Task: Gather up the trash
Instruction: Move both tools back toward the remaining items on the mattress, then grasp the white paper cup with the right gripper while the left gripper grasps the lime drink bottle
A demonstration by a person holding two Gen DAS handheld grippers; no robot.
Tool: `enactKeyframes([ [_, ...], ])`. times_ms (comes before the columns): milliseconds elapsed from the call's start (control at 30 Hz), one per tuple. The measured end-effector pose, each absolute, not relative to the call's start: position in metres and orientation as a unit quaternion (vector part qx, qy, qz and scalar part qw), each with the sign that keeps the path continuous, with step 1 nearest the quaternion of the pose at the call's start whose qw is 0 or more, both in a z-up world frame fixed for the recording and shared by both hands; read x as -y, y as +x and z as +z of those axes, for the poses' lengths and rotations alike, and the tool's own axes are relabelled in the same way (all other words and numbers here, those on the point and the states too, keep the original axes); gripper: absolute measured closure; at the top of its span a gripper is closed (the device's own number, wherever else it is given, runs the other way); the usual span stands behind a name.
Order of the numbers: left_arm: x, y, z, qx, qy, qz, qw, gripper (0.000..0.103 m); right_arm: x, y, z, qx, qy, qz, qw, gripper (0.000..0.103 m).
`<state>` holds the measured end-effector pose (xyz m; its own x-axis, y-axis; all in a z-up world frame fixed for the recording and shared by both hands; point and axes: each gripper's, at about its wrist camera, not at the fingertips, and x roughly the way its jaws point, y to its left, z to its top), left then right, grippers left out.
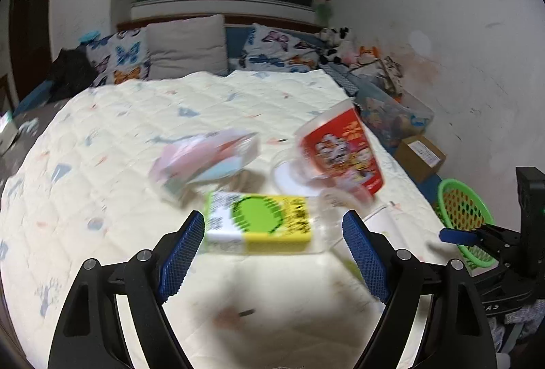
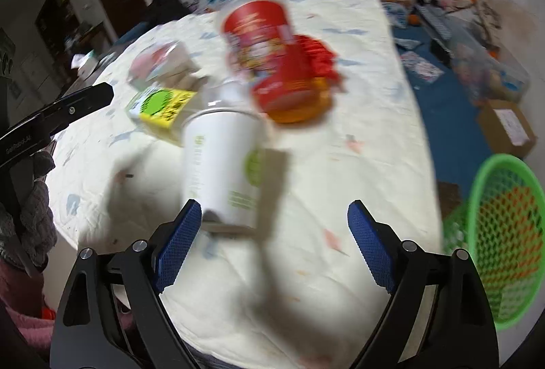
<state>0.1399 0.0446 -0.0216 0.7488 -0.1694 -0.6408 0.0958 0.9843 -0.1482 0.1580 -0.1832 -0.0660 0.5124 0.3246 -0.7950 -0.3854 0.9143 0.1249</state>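
Note:
Trash lies on a cream quilted bed (image 1: 102, 164). A yellow and green box (image 1: 259, 226) sits just ahead of my open, empty left gripper (image 1: 272, 236). Behind it lie a pink clear package (image 1: 204, 161) and a red printed tub (image 1: 340, 154). In the right wrist view a white paper cup (image 2: 221, 164) lies just ahead of my open, empty right gripper (image 2: 272, 226), nearer its left finger. Beyond are the red tub (image 2: 269, 52), the yellow box (image 2: 160, 106) and the pink package (image 2: 160, 65). Both views are blurred.
A green mesh basket (image 2: 500, 232) stands off the bed's right edge; it also shows in the left wrist view (image 1: 463, 212). Pillows (image 1: 184, 45) line the headboard. A cardboard box (image 1: 420, 157) and clutter lie along the right wall.

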Motion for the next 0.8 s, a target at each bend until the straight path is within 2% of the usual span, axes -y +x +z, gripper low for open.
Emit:
enactKeyframes([
  [467,-0.064,0.133,-0.040,-0.359,-0.073,-0.065,0.928,0.023,0.129,0.189,-0.091,-0.478,-0.057,0.224,0.848,0.016],
  [533,-0.063,0.133,-0.042,-0.361,-0.072,-0.069,0.927,0.023,0.128,0.191,-0.093,-0.481,-0.057,0.222,0.846,0.019],
  [700,-0.065,0.132,-0.047,-0.364,-0.072,-0.074,0.925,0.023,0.132,0.192,-0.095,-0.490,-0.051,0.224,0.841,0.038],
  [800,-0.066,0.133,-0.048,-0.366,-0.075,-0.076,0.924,0.023,0.134,0.187,-0.091,-0.485,-0.062,0.224,0.843,0.039],
])
